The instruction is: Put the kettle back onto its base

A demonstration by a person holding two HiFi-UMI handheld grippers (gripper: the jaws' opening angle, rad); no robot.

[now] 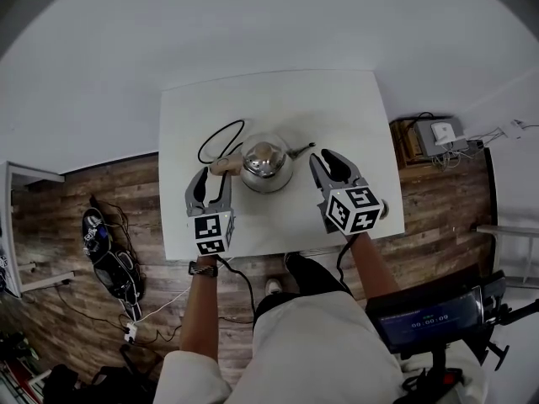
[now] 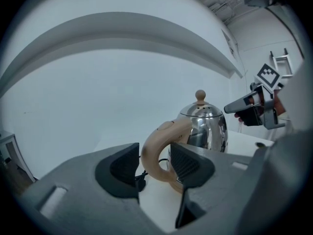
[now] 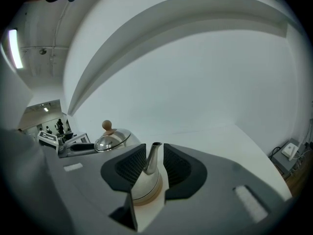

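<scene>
Left gripper [image 1: 215, 173]: jaws wide, tan looped handle [image 2: 159, 151] between the pads, no pad seen pressing.
Right gripper [image 1: 327, 160]: jaws wide, slim steel spout [image 3: 153, 158] between the pads, clear of both.
Kettle [image 1: 266, 167]: mid-desk between both grippers, upright on tan round base [image 3: 150, 199]. Rounded polished steel body, mirror-bright. Domed lid on, round tan knob [image 2: 200, 95]. Contents hidden.
Black cord [image 1: 215, 137]: looped on desk beyond handle.
Desk [image 1: 337, 99]: white, smooth, rectangular.
</scene>
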